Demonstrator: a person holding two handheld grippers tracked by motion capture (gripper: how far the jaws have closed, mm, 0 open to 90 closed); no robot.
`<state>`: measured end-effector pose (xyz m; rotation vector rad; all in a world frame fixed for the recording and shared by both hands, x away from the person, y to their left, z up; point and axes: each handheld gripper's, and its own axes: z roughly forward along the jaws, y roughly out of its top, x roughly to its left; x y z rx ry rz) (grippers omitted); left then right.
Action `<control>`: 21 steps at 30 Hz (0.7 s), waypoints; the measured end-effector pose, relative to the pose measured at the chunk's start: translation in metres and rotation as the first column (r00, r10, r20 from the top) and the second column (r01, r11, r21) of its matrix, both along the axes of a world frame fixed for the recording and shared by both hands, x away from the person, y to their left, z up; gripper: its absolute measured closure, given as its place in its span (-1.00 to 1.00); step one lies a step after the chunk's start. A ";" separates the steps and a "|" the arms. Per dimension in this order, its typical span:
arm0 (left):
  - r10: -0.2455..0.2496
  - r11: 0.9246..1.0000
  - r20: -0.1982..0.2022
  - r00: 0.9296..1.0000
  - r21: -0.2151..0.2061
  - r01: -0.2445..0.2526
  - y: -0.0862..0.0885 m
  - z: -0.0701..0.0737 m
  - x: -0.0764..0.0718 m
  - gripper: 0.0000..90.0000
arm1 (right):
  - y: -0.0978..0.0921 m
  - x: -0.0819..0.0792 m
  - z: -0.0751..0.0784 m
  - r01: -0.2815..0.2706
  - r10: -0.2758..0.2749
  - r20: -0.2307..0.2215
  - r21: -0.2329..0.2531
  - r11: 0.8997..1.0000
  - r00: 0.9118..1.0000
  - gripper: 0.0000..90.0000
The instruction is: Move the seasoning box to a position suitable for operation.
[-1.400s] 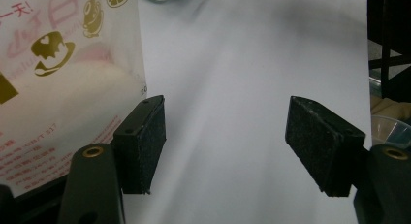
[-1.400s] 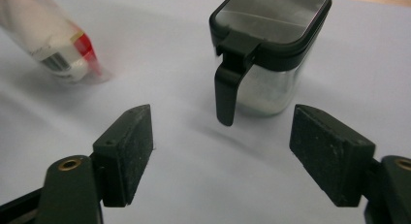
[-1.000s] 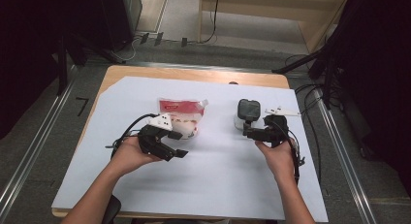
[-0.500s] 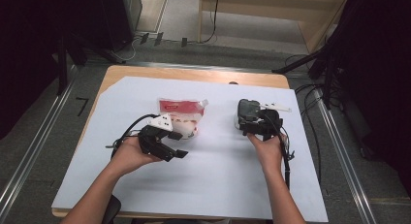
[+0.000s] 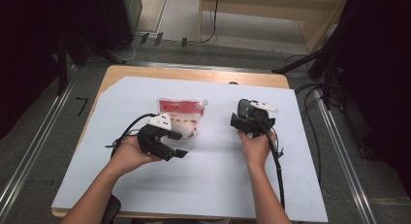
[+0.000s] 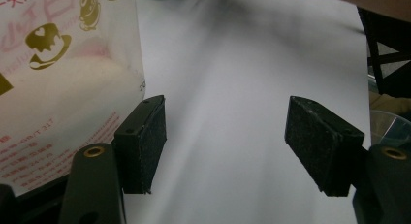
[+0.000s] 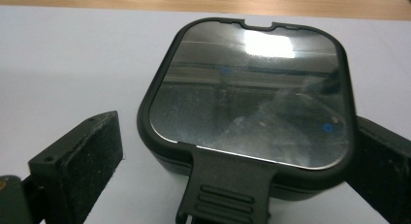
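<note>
Jaws of the right gripper (image 7: 232,170) are spread wide around a dark, rounded-square lidded box (image 7: 247,107) with a glossy reflective top and ribbed front tab; contact at the far pad is possibly made, unclear. Left gripper (image 6: 228,146) jaws are held apart over the white matte sheet on the bench (image 5: 194,74), a printed plastic pouch (image 6: 58,83) lying just beside one felt-faced pad.

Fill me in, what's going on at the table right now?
A person holds a gripper in each hand over a white sheet. The right gripper is open, its fingers on either side of a dark lidded box, not yet closed on it. The left gripper is open too, resting beside a red-and-white food bag with nothing between its fingers.
</note>
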<state>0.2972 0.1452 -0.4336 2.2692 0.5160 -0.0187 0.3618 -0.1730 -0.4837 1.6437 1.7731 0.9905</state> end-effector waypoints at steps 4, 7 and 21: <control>-0.005 1.000 -0.002 1.000 0.004 0.005 -0.001 -0.001 -0.001 -0.27 | 0.006 0.004 -0.008 0.051 -0.051 0.003 -0.009 0.999 0.999 -0.97; -0.009 1.000 -0.001 1.000 0.008 0.009 -0.001 -0.001 0.000 -0.27 | 0.006 0.007 -0.013 0.080 -0.080 0.000 0.014 0.997 0.997 -0.92; -0.008 1.000 0.001 1.000 0.010 0.008 -0.002 -0.001 -0.001 -0.27 | 0.009 0.010 -0.019 0.144 -0.143 0.057 -0.004 0.990 0.988 -0.71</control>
